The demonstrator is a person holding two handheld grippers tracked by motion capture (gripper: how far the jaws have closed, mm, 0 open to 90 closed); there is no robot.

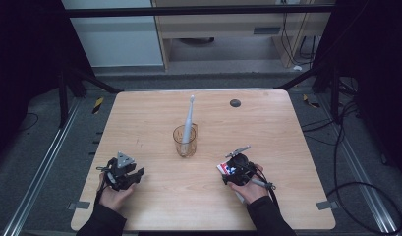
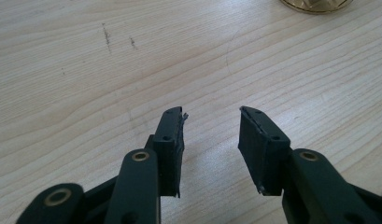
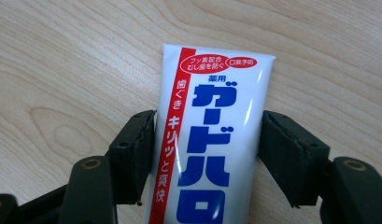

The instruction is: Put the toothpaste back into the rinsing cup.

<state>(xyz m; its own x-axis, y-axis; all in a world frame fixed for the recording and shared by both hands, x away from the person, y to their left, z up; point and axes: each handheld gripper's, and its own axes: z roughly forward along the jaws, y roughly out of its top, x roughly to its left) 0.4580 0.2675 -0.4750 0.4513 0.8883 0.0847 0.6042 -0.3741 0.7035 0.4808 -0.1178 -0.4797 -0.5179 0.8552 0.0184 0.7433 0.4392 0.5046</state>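
A white toothpaste tube (image 3: pixel 212 140) with a red stripe and blue lettering lies on the wooden table (image 1: pixel 154 113). My right gripper (image 3: pixel 209 116) is shut on it, one jaw pressed to each long edge. From above, the tube (image 1: pixel 225 168) pokes out to the left of the right gripper (image 1: pixel 232 172) at the front right. A clear amber cup (image 1: pixel 185 142) stands mid-table with a white toothbrush (image 1: pixel 188 118) upright in it. My left gripper (image 1: pixel 134 173) rests at the front left, open and holding nothing (image 2: pixel 211 112). The cup's base (image 2: pixel 317 4) is far ahead of it.
A small black round mark (image 1: pixel 235 103) sits near the table's far edge. Bare wood lies between the grippers and the cup. Beyond the table are a wooden shelf unit (image 1: pixel 228 24), a metal frame and cables (image 1: pixel 351 147) on the floor at right.
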